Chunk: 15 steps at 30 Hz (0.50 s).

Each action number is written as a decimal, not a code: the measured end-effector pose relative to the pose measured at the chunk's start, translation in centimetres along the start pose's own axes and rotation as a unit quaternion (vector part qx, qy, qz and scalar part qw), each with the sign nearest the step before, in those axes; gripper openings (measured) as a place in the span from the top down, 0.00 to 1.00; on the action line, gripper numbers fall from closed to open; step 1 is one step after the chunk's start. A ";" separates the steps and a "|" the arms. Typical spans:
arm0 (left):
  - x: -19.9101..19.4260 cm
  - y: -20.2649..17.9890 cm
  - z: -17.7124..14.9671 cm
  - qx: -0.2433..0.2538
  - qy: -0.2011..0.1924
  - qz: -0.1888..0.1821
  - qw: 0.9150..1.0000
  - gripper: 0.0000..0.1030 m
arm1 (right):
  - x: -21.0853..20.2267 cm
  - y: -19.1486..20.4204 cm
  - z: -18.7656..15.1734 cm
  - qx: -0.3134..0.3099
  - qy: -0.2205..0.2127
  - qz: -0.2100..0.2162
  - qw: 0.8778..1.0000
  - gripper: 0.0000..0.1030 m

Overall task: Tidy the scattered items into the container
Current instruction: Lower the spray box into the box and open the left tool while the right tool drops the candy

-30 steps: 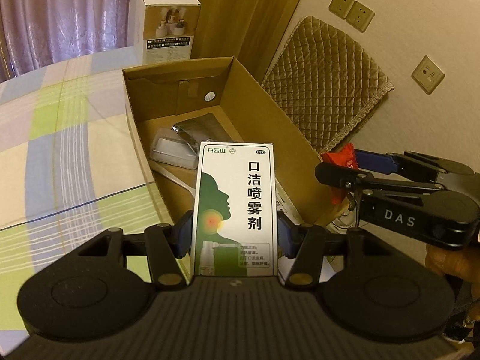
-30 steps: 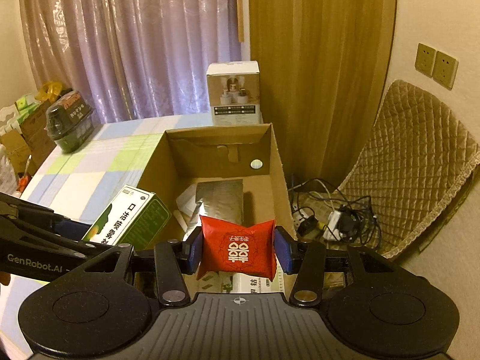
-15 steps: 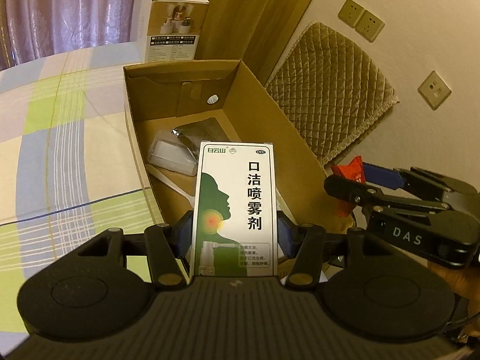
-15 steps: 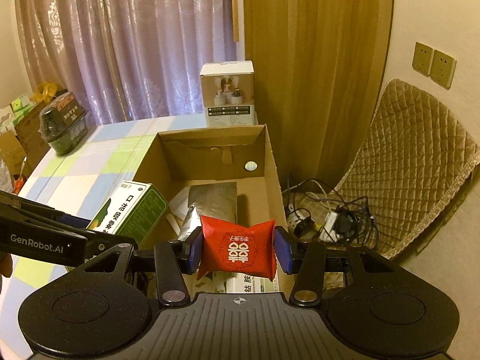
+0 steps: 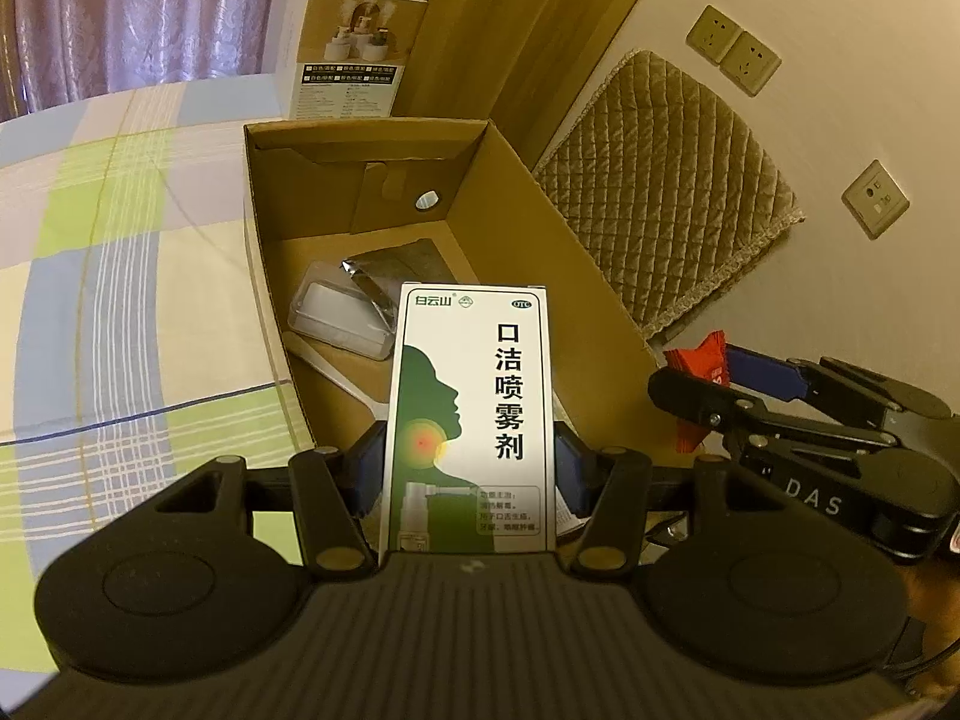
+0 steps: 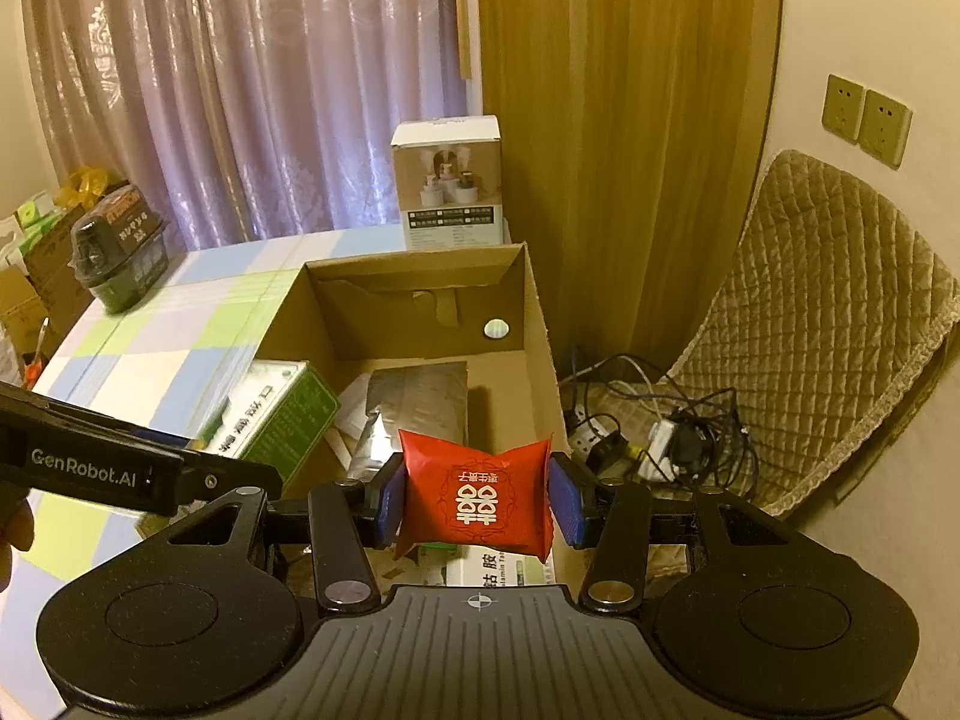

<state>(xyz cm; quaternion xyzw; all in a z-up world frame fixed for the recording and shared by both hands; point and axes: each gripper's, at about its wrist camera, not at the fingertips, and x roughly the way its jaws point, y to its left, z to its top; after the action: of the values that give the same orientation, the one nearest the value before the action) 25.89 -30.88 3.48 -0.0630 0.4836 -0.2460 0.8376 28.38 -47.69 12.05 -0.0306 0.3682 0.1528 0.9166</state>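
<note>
My left gripper is shut on a green-and-white spray box, held upright over the near end of the open cardboard box. My right gripper is shut on a red packet over the box's near right part. The red packet also shows at the right of the left wrist view, and the spray box shows in the right wrist view. Inside the box lie a silver foil pouch and a clear plastic case.
The cardboard box sits at the edge of a plaid-covered bed. A white product box stands behind it. A dark helmet-like object rests at the far left. Cables and a power strip lie on the floor beside a quilted cushion.
Both grippers have moved forward toward the box with their items still held. The box now looks nearer and lower in both views.
</note>
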 end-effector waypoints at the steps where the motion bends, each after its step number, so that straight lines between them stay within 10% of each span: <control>1: 0.1 0.0 0.0 -0.002 0.000 0.002 1.000 0.51 | 0.0 0.0 0.0 0.000 0.000 0.000 1.000 0.50; 4: 0.1 0.3 0.1 -0.011 -0.006 0.013 1.000 0.30 | 0.0 -0.1 -0.1 -0.001 0.001 -0.001 1.000 0.50; 15: -1.1 1.8 -0.6 -0.012 -0.016 0.028 0.999 0.30 | 0.3 0.3 -0.2 0.002 0.005 0.007 1.000 0.50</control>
<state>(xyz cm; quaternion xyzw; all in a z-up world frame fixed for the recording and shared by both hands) 25.57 -28.68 3.44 -0.0633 0.4748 -0.2161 0.8508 28.35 -47.41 11.71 -0.0270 0.3735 0.1578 0.9137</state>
